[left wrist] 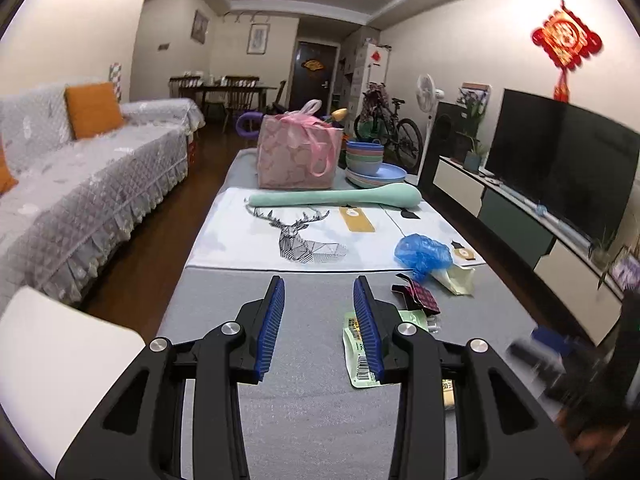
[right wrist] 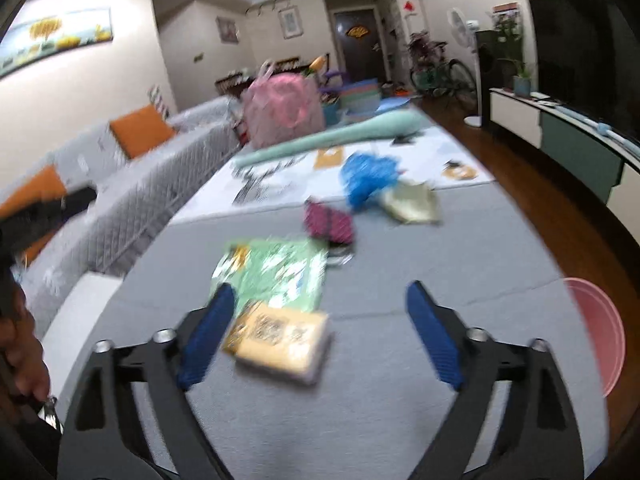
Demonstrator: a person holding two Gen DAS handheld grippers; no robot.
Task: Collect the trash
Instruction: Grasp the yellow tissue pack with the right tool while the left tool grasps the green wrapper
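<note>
Trash lies scattered on the grey table. A green wrapper sits just right of my open left gripper, partly hidden by its right finger. Beyond are a dark red patterned wrapper, a crumpled blue plastic bag and a pale yellow wrapper. In the blurred right wrist view, my right gripper is open above the table; a tan packet lies near its left finger, with the green wrapper, red wrapper, blue bag and pale wrapper farther off.
A pink gift bag, stacked pastel bowls and a long mint cushion occupy the table's far end. A grey-covered sofa runs along the left, a TV on the right. A pink bin stands at the table's right edge.
</note>
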